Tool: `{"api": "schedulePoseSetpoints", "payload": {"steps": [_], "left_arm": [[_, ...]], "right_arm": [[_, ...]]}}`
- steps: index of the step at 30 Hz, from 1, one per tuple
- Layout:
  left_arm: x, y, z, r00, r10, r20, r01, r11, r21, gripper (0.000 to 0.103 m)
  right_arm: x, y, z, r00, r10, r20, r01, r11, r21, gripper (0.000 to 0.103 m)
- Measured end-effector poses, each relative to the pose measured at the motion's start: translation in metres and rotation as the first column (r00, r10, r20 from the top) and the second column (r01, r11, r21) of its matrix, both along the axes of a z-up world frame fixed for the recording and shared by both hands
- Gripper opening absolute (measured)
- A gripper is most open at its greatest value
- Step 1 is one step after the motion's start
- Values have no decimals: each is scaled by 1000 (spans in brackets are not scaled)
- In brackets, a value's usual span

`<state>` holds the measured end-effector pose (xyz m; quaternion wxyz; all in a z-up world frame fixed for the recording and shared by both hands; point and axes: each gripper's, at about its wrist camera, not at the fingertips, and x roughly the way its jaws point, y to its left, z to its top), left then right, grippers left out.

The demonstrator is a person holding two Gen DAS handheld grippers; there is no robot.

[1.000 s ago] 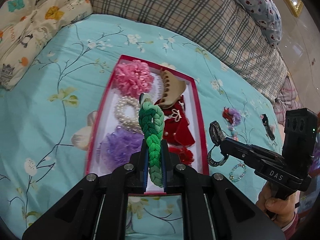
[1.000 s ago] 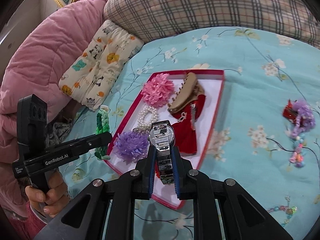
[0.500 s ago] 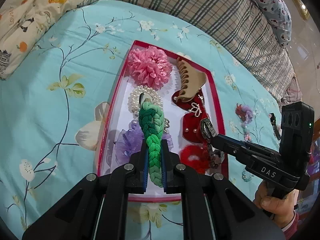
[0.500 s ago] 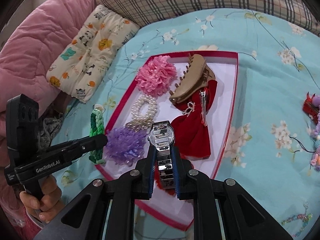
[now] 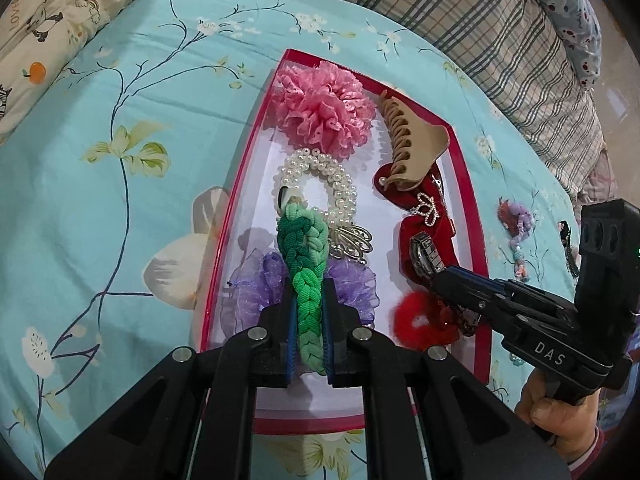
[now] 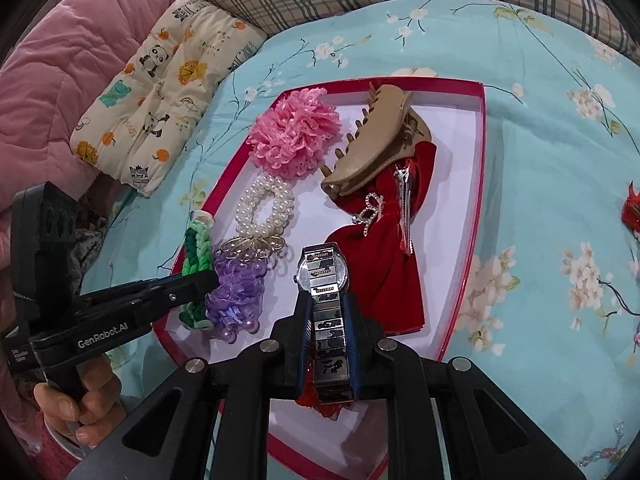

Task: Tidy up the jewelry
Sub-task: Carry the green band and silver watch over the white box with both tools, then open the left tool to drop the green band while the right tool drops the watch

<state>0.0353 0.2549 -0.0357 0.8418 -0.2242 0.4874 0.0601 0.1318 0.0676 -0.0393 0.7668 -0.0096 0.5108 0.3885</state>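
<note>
Jaws of the left gripper (image 5: 308,328) pinch the green braided band (image 5: 306,276), its long axis running away above the purple scrunchie (image 5: 354,286); the right gripper (image 6: 328,344) clamps the metal watch (image 6: 323,270) over bare floor of the red tray (image 6: 478,208), beside the red bow (image 6: 384,264).
</note>
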Motion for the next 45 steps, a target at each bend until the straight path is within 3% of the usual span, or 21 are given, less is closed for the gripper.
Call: {"api": "schedulePoseSetpoints", "payload": {"steps": [13,21,25,36,45], "left_arm": [[1,-4,4,1000,-7,-23,8,1000,27,13],[-2,-9,10,1000,-9,-28,10,999,46,25],[-6,-9,16,1000,-2,-23,3,998,60,40],[-8,-18,32,1000,-5,-5,6,997,73,41],[-2,-44,47,998,-50,27,48,997,62,42]], "right_arm": [[1,1,-2,1000,4,-16,-4,1000,10,20],[-1,2,0,1000,3,-11,-3,1000,3,21],[-2,0,5,1000,-5,-2,5,1000,16,24],[-7,-26,32,999,-39,27,37,997,66,27],[-7,-88,41,990,-133,49,130,989,69,34]]}}
